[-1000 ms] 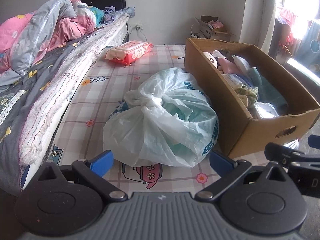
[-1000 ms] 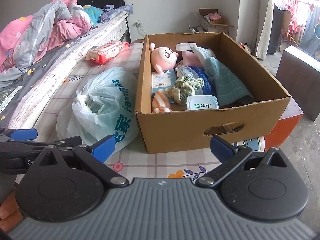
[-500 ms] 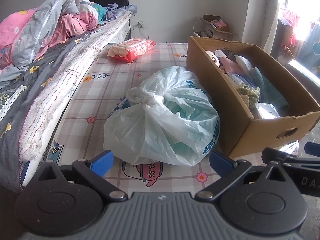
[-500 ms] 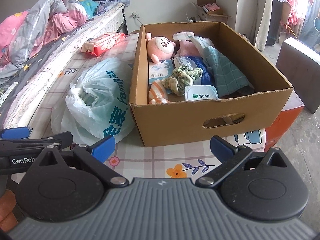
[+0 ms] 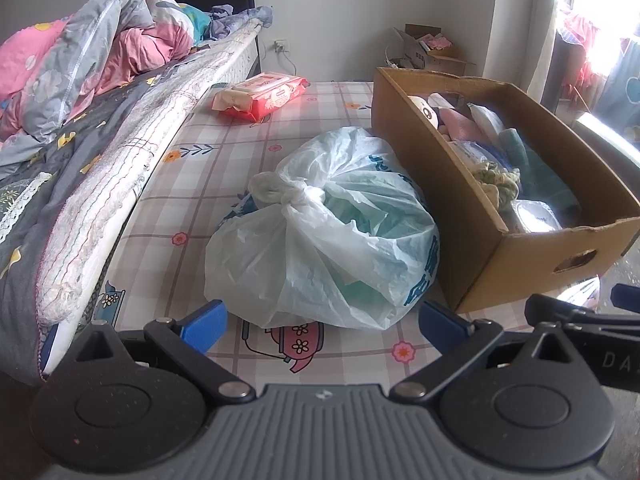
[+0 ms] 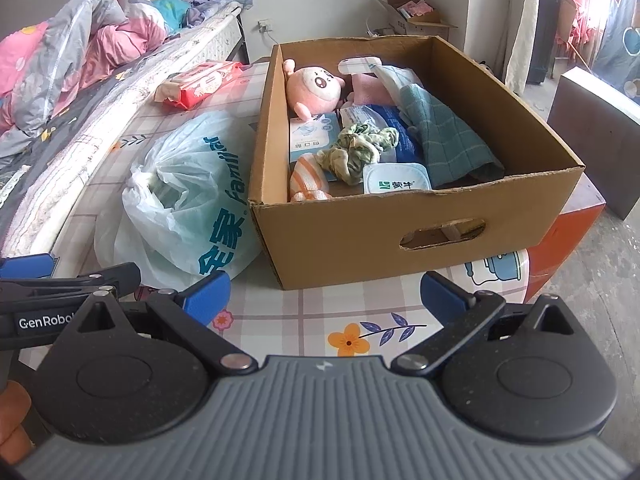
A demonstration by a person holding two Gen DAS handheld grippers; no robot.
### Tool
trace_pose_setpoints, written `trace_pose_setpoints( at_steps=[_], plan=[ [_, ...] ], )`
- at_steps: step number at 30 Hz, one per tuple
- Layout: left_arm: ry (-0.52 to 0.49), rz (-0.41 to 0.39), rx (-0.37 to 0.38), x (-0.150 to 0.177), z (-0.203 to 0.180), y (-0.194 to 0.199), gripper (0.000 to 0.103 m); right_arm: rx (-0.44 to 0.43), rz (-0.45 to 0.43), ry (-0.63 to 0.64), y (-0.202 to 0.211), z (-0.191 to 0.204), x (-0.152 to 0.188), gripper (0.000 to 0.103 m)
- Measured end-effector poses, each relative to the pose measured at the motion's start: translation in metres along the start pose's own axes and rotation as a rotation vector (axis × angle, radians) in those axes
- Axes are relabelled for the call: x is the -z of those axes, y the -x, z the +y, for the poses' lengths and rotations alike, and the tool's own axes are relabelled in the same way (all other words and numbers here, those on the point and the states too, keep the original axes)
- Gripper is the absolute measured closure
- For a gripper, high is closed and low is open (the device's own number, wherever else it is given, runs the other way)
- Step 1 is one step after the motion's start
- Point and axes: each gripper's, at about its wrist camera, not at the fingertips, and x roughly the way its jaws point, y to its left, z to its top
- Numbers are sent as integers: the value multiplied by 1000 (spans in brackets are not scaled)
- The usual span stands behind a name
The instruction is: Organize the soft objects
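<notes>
cardboard box (image 6: 360,236) sits at the near right corner of the checked mat (image 5: 192,200), w/ a pink plush (image 6: 314,88), green scrunchie (image 6: 356,148) & teal towel (image 6: 448,140) inside. knotted white plastic bag (image 5: 320,236) touches its left wall. left gripper (image 5: 320,320) is level, low at the mat's near edge, jaws wide apart, facing the bag. right gripper (image 6: 326,294) is tipped down toward the box front, jaws apart, empty.

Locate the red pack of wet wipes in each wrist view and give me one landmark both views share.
Left wrist: red pack of wet wipes lies upper centre-left on the checked mat, beside the mattress edge, beyond the tied plastic bag.
Right wrist: the pack lies upper left, left of the cardboard box.
Shared landmark: the cardboard box, right of the bag in both views.
</notes>
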Motion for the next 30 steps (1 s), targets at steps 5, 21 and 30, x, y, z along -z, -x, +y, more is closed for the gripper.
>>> trace_pose_setpoints(
  at_steps=[5, 21, 30],
  plan=[
    [-6, 7, 3, -1, -2, -2, 1, 7, 4, 0, -1, -1, 0, 1],
    [-12, 32, 20, -3, -7, -8, 1, 19, 21, -8, -4, -7, 0, 1],
    [-11, 45, 26, -3, -8, -12, 2, 24, 32, -8, -8, -8, -1, 1]
  ],
)
